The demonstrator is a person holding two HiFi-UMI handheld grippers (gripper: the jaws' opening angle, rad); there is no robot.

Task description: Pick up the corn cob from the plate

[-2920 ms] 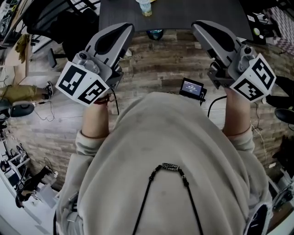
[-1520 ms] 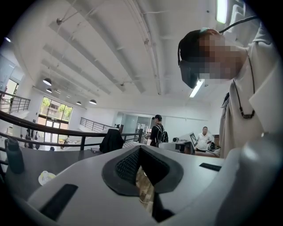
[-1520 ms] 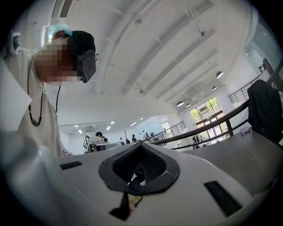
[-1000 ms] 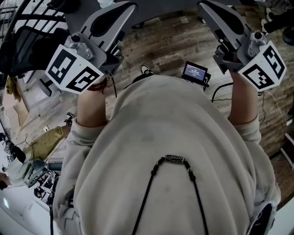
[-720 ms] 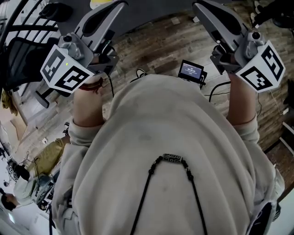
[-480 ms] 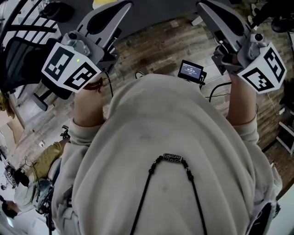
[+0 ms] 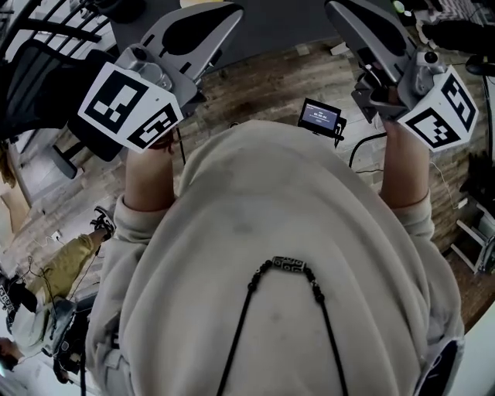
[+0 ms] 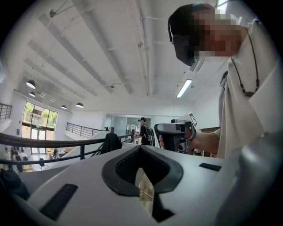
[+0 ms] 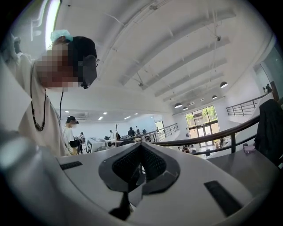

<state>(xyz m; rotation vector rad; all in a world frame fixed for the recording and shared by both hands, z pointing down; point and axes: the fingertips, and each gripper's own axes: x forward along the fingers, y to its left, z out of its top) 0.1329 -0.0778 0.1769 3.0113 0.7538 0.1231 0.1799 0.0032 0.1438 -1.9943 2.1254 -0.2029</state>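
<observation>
While the person holds both tools raised in front of the chest, the left gripper [image 7: 224, 15] and the right gripper [image 7: 340, 11] slant toward each other, well apart, their grey, black-padded jaws pointing to the far side over the near edge of a dark grey tabletop [image 7: 271, 23]. Each gripper's own view shows its jaws clenched tip to tip with nothing held between them, only a narrow slit below the meeting point. Both of those cameras look upward at a white beamed ceiling [image 8: 110, 53] and a black metal railing [image 9: 212, 134]. The corn cob and the plate cannot be made out in any view. A white cube with black square markers [image 7: 131, 104] sits near the left wrist, and a matching marker cube [image 7: 437, 116] sits near the right one. Between the arms, a loose beige sweatshirt [image 7: 286, 216] fills the near half of the head view, with a black cord necklace carrying a small patterned bead [image 7: 285, 264] lying on it. Just beyond the sweatshirt's far edge, a small black device with a lit screen [image 7: 319, 116] sits over the brown wood-plank floor [image 7: 255, 85]. A black mesh office chair [image 7: 39, 69] stands at the far left.
</observation>
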